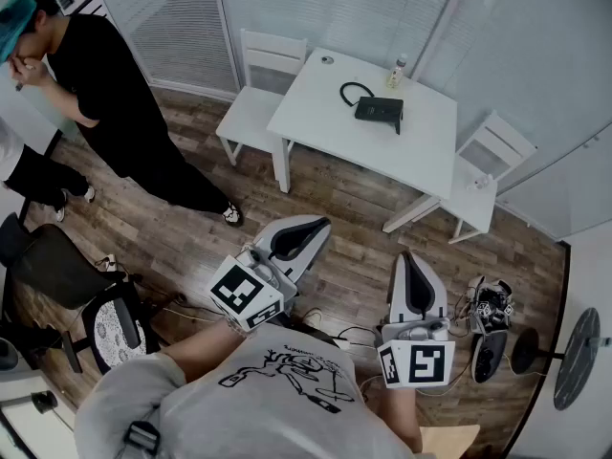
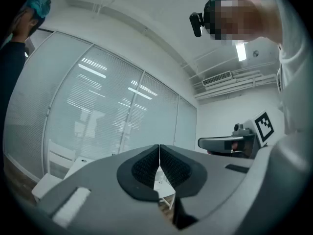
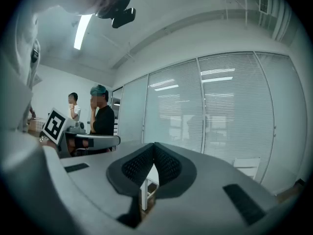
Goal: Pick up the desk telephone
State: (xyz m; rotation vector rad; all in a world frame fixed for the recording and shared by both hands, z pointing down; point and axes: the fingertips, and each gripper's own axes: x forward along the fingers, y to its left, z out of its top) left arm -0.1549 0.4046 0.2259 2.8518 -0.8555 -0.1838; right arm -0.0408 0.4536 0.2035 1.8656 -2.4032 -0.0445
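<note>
Both closed | left hand-held gripper (image 1: 321, 224), right hand-held gripper (image 1: 406, 256) | desk telephone (image 1: 380, 110) well ahead

Floor (image 1: 354, 199) reads as dark wood plank across everything I can see. Two sides of the room are glass partitions (image 1: 182, 22) in pale frames, slatted blinds drawn down behind them. A white rectangular table (image 1: 316, 113) stands near those partitions, with one white slat-back chair (image 1: 251, 113) just beside its left end and a second white chair (image 1: 495, 147) at its right end. Near left in the head view I note a dark office chair (image 1: 115, 331) with a round patterned seat. At the right edge a dark round-based stand (image 1: 579, 357) sits by a plain white wall (image 1: 591, 275). Ceiling is white, carrying a lit tube light (image 2: 240, 51) and a vent grille (image 2: 217, 78). Light is even and cool.
</note>
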